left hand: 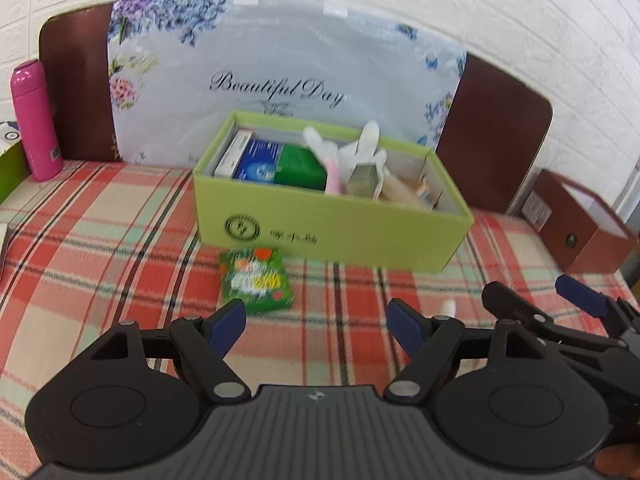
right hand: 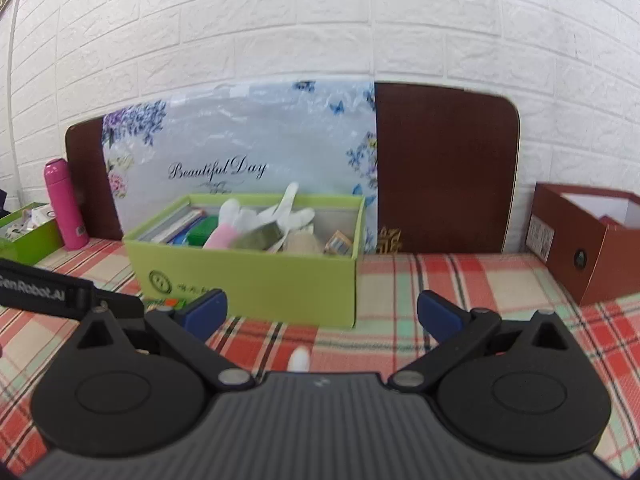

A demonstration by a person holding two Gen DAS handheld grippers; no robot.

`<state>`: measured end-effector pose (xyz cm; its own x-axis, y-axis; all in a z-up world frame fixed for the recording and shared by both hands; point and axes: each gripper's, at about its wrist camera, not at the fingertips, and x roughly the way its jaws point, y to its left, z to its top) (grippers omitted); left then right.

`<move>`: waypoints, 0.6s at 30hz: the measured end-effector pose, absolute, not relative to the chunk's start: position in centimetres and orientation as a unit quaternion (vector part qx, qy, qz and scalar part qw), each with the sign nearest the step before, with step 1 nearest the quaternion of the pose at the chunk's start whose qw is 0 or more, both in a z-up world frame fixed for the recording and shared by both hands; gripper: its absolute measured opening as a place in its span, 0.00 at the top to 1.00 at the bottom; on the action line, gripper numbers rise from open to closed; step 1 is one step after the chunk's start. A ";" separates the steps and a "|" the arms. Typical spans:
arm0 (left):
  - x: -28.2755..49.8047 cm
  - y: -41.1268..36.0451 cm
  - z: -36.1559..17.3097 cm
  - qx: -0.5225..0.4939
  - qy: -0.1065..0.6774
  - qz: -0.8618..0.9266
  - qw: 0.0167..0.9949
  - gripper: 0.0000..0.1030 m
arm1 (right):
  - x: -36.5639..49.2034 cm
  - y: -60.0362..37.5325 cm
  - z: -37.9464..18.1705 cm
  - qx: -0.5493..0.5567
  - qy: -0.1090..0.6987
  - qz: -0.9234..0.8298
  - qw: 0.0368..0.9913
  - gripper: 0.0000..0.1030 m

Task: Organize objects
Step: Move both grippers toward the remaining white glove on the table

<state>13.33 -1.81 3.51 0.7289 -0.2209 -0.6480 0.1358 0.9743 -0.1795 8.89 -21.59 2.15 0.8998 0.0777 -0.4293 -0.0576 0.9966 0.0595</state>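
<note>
While both claws, left claw (left hand: 316,326) and right claw (right hand: 322,312), are hanging wide open and empty, the green packet (left hand: 256,280) at frame centre is looking light and crinkly; its edges suit pinching.

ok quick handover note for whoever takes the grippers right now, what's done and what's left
Left gripper: open, empty.
Right gripper: open, empty.
Light green cardboard box stands open on the red plaid cloth, already holding small cartons, white gloves and a pink item.
Left to do: green flowery packet lies on the cloth just in front of the box; small white cylindrical item lies on the cloth near the right gripper. Both likely go into the box.
Pink bottle and brown box stand at the sides.
</note>
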 end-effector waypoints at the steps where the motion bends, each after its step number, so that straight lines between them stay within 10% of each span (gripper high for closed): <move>1: 13.1 -1.7 3.1 -0.059 0.360 -0.096 0.926 0.22 | 8.5 -21.5 1.9 0.025 0.225 0.035 0.973 0.00; 18: 9.9 -2.5 -0.3 -0.034 0.382 -0.144 0.912 0.22 | 3.3 -22.9 -3.2 0.012 0.296 -0.002 0.955 0.00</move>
<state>9.93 -2.50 -0.27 0.6674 -0.2878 -0.6868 0.2362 0.9565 -0.1712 3.29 -22.91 -3.20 0.8248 0.0028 -0.5654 0.0114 0.9997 0.0215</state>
